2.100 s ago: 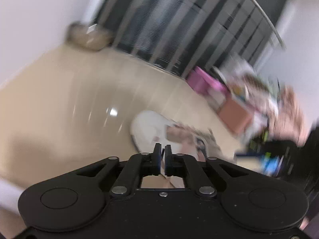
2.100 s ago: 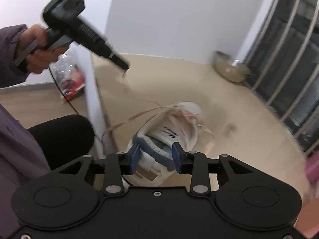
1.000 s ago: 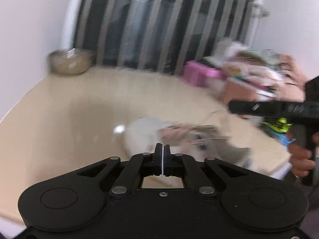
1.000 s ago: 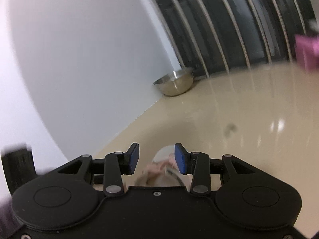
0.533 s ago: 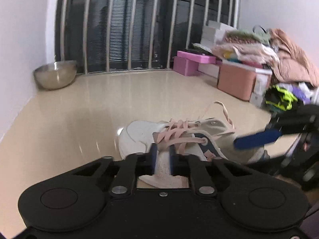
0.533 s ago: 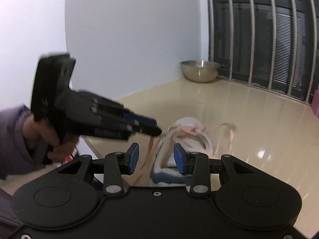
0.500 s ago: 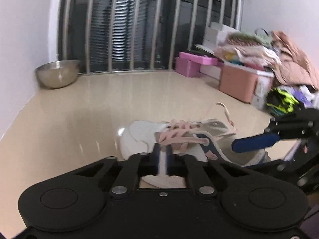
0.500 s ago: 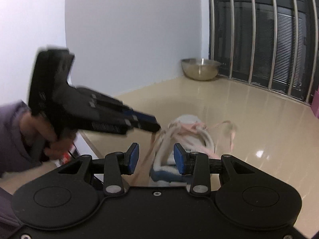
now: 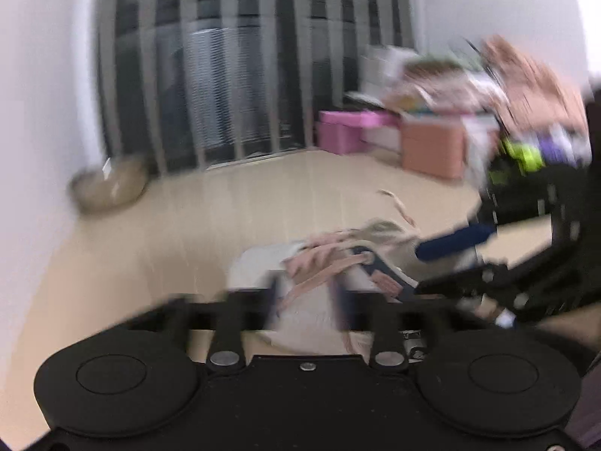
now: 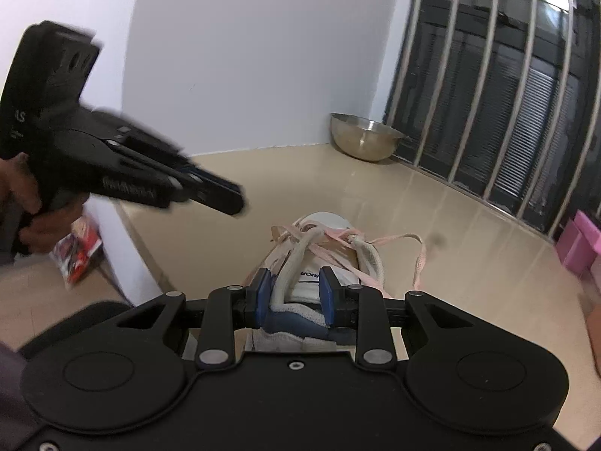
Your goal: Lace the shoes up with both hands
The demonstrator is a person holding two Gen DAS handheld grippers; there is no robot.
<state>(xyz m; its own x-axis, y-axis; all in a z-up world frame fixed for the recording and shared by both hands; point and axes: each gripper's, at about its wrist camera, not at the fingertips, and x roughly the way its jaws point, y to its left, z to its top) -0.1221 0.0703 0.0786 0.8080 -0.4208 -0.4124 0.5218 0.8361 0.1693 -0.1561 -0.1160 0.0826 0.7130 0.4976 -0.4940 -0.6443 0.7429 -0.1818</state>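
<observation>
Bare floor (image 10: 469, 263) right of shoe (image 10: 323, 259); white wall (image 10: 124, 248) close on its left, steel bowl (image 10: 362, 141) far off.

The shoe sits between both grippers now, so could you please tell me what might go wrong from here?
1. The left gripper has just been opening, its jaws apart and empty; the pink lace lies slack, so tension may be lost.
2. The loose lace end trails onto the floor, away from both grippers, so it may be awkward to pick up.
3. The right gripper has been closing, apparently around the shoe's heel; it may pinch the collar instead of a lace.
</observation>
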